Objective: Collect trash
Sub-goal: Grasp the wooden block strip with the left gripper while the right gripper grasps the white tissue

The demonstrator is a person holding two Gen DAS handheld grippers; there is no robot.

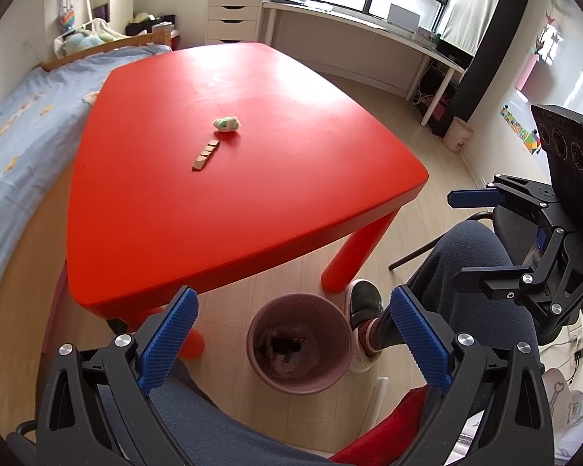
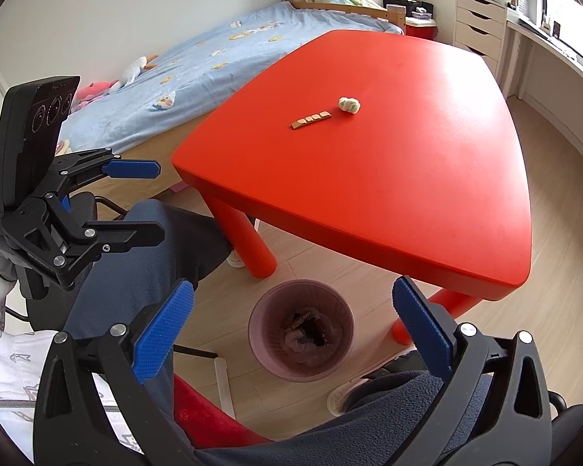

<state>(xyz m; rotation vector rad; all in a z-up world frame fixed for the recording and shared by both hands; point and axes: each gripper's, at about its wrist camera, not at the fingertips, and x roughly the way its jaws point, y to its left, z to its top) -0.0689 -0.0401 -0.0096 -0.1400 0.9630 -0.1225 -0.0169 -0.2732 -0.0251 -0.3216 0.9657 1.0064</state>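
From the left wrist view, a bed point(image 1: 23, 116) with a pale blue cover lies at about 9 o'clock, its edge running alongside the red tabletop point(image 1: 291, 178). Near the middle of that tabletop, at roughly 11 o'clock from the camera, a strip of small tan pieces point(image 1: 206, 154) lies flat, and just beyond its far end sits a crumpled white-and-green wad point(image 1: 226, 123) — close to the strip, but whether they touch cannot be told. The left gripper point(image 1: 293, 339) hangs low over the person's lap with its blue-padded jaws spread wide and nothing between them. Straight ahead between those jaws, at 12 o'clock and down on the wooden floor, stands a pinkish bin point(image 1: 298, 343) with dark and pale scraps already inside; it sits just off the tabletop's near corner, beside a red table leg and the person's shoe point(image 1: 363, 310).

At 3 o'clock in that view the right gripper point(image 1: 468, 235) hovers above the person's knee — its jaws likewise stand well apart and hold nothing. The right wrist view shows the same bin point(image 2: 301, 336) at 12 o'clock between its own spread blue pads point(image 2: 163, 334).
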